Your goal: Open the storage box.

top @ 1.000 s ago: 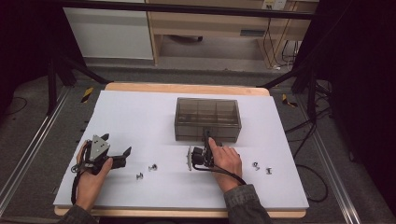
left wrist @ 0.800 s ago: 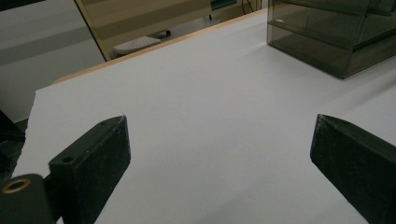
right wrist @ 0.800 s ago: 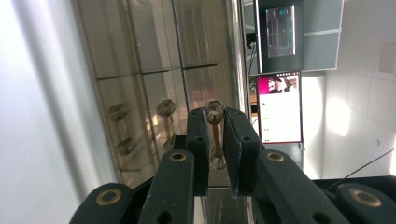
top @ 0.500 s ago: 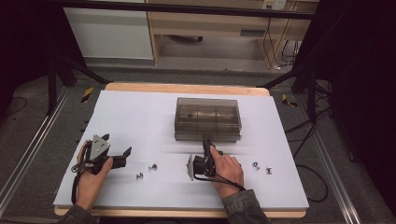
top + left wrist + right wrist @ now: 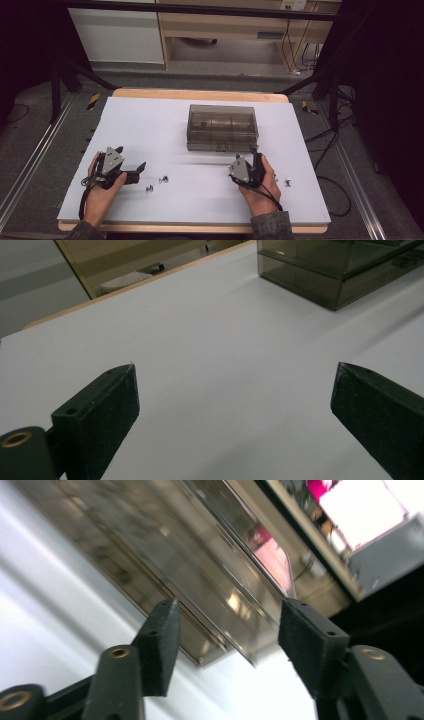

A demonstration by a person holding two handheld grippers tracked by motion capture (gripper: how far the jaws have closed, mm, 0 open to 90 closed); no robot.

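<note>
A smoky see-through box [image 5: 222, 127] with its lid down stands mid-table on the white tabletop [image 5: 150, 125]. My right gripper [image 5: 254, 152] lies just off the box's front right corner and points at it. In the right gripper view the jaws [image 5: 227, 635] are apart and have just been opening. Nothing is between them, and the blurred box corner [image 5: 200, 595] sits ahead. My left gripper [image 5: 139, 171] rests at the front left, pointing right. Its jaws [image 5: 235, 405] stand wide open over bare table, with the box [image 5: 340, 270] far ahead.
Small metal screws lie on the table: two [image 5: 163, 179] [image 5: 149, 189] just right of the left gripper, and another [image 5: 288, 183] right of the right hand. A wooden table edge [image 5: 200, 95] runs along the back. Cables hang at the right.
The right hand has moved away from the middle of the box's front to its right corner, and its jaws have spread. The left hand has stayed put.
</note>
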